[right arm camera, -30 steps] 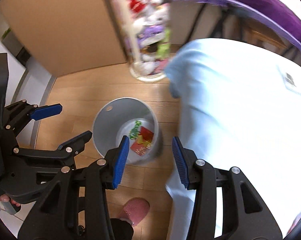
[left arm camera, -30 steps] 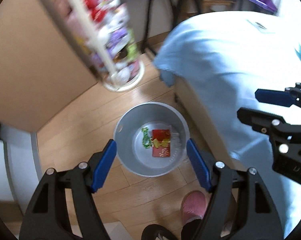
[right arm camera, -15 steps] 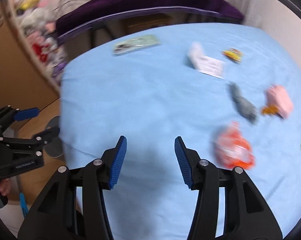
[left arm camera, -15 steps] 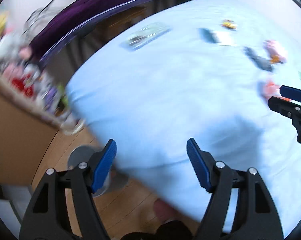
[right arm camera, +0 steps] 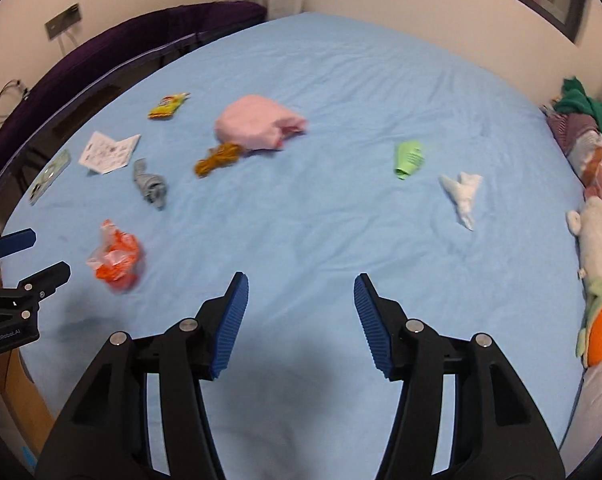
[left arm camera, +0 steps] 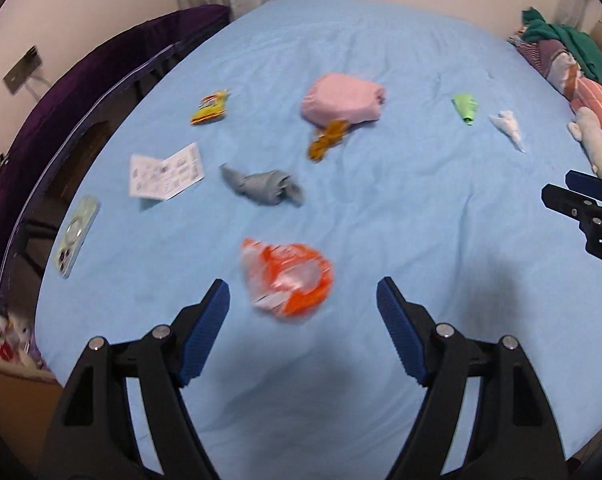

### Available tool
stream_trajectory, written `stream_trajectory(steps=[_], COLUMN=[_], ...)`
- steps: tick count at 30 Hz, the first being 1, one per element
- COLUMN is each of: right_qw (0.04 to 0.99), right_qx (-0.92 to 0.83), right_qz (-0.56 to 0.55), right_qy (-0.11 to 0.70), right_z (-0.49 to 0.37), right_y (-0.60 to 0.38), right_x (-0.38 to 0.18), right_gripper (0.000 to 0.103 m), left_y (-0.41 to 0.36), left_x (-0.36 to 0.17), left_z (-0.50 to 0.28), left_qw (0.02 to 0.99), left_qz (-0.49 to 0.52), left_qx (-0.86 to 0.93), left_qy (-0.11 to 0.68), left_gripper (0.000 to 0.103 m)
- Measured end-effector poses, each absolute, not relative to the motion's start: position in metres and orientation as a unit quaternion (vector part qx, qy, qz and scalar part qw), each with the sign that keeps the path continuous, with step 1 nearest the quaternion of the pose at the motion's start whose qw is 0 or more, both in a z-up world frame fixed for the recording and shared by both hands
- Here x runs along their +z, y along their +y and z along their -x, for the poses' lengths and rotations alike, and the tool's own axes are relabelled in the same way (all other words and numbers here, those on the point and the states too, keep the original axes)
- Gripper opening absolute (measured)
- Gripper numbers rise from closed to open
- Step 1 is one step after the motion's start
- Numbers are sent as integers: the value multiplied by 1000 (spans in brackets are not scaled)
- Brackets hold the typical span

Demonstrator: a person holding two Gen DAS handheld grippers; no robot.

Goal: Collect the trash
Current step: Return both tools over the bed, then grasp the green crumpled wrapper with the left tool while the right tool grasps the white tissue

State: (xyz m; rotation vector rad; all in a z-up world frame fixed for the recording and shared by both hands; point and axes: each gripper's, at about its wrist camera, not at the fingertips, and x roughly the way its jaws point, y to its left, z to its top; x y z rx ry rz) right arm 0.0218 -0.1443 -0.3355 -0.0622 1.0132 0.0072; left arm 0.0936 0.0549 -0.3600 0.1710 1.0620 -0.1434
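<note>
Just ahead of the left gripper [left arm camera: 303, 306], between the lines of its wide-spread, empty jaws, lies the crumpled orange-and-white wrapper [left arm camera: 287, 280] on the blue bedsheet [left arm camera: 401, 208]; the right gripper [right arm camera: 301, 312], whose jaws have just been opening with nothing between them, hangs released over bare sheet, with the green scrap [right arm camera: 409, 158] and the white tissue [right arm camera: 463, 194] farther ahead and to its right. To take the wrapper cleanly, the left gripper should probably descend with one pad on each side of the crinkled bundle and close on its bulk, not on the sheet beneath. The grey sock [left arm camera: 265, 186], pink cloth [left arm camera: 343, 98] and phone [left arm camera: 77, 236] beyond look like belongings rather than trash and are best left.
</note>
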Motion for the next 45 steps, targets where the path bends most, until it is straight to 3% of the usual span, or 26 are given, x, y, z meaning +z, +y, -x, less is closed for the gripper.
stream_trajectory(steps=[15,35,37,39,41,42,45], right_qw=[884,855,855,856,858,858,861], right_qx=[-95,-96,-89,-81,-70,-65,-63], right_qz=[-18,-42,-44,-47,-55,-61,-68], right_qy=[457,508,509,508,506,506,500], right_z=[-99,-195,-196,-197,-196,-196,-194], right_y=[-310,-376,-376,-377,-378,-379,-381], right_x=[-347,-453,-456,-458,-458,-458,-454], right_gripper=[54,54,54,50,32,32,28], left_y=[-155,-259,-264,-269,-270,-270,-270], left_x=[-363,-469,-474,-478,-482,-483,-480], left_z=[-227,-339,-341,-342,-344,-344,-340], left_qw=[854,833,835,831,824,823,825], left_qz=[-119,-181,-187,-191,-181,-174,-172], left_qx=[-189,-209,-208,-214,-222,-226,-226], left_qy=[470,479,473,476,488,492,489], left_gripper=[76,76,72,45,26,20,14])
